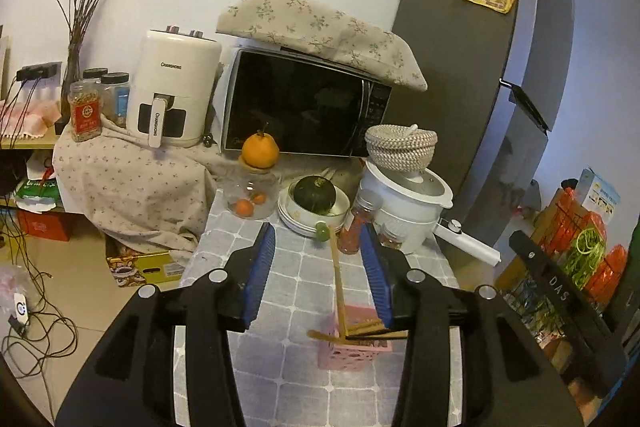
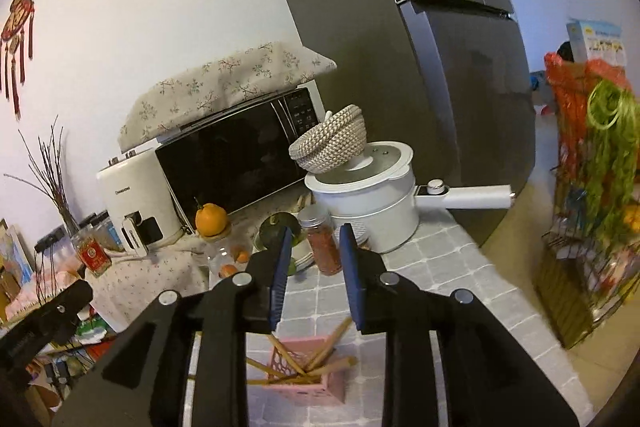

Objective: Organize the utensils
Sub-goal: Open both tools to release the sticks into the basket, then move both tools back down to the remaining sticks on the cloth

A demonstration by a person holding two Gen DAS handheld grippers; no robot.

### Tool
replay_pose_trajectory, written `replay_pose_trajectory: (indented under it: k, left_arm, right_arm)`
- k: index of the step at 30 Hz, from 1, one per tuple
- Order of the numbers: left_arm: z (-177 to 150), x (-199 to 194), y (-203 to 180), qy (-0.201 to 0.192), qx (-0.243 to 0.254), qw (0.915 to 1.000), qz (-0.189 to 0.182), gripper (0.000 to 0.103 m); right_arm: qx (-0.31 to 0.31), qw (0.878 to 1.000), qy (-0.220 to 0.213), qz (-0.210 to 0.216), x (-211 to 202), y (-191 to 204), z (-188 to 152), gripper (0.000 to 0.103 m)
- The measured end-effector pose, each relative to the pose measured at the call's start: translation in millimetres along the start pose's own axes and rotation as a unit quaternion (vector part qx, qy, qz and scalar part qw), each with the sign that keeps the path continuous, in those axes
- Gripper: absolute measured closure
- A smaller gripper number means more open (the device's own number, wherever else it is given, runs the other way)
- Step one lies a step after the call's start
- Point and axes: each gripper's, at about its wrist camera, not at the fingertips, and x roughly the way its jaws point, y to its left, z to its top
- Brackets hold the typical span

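A pink holder (image 1: 354, 353) stands on the grey checked tablecloth and holds several wooden utensils (image 1: 338, 279); one long wooden piece leans up out of it. My left gripper (image 1: 320, 235) is open and empty, raised above the holder, with the long utensil between its blue fingers (image 1: 262, 267) but not touching. In the right wrist view the same pink holder (image 2: 320, 387) with its wooden utensils (image 2: 316, 359) sits below my right gripper (image 2: 314, 231), which is open and empty above it.
Behind stand a red spice jar (image 1: 354, 227), a white pot with a long handle (image 1: 412, 211) under a woven basket (image 1: 400, 147), stacked plates with a green squash (image 1: 314, 193), a glass jar topped by an orange (image 1: 256, 183), a microwave (image 1: 304, 107), an air fryer (image 1: 172, 87) and a grey fridge (image 1: 480, 47).
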Motion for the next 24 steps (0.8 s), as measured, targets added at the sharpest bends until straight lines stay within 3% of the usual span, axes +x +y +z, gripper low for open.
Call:
replay_pose_trajectory:
  k: [4, 6, 11, 18, 24]
  left_arm:
    - [-8, -9, -10, -0.001, 0.011, 0.9999, 0.009, 0.049]
    - [-12, -13, -14, -0.004, 0.014, 0.9998, 0.012, 0.043]
    - [-27, -20, -24, 0.003, 0.028, 0.9994, 0.018, 0.036]
    - [-49, -23, -33, 0.02, 0.04, 0.9988, 0.022, 0.025]
    - [-60, -22, -38, 0.031, 0.048, 0.9981, 0.022, 0.019]
  right_arm:
    - [-0.017, 1.0, 0.008, -0.015, -14, 0, -4, 0.075]
    - [-0.022, 0.999, 0.016, -0.025, -22, -2, -10, 0.068]
    - [-0.034, 0.998, 0.032, -0.042, -33, -9, -28, 0.061]
    - [-0.023, 0.996, 0.062, -0.067, -38, -25, -47, 0.039]
    - [-0.008, 0.993, 0.085, -0.085, -37, -41, -61, 0.03]
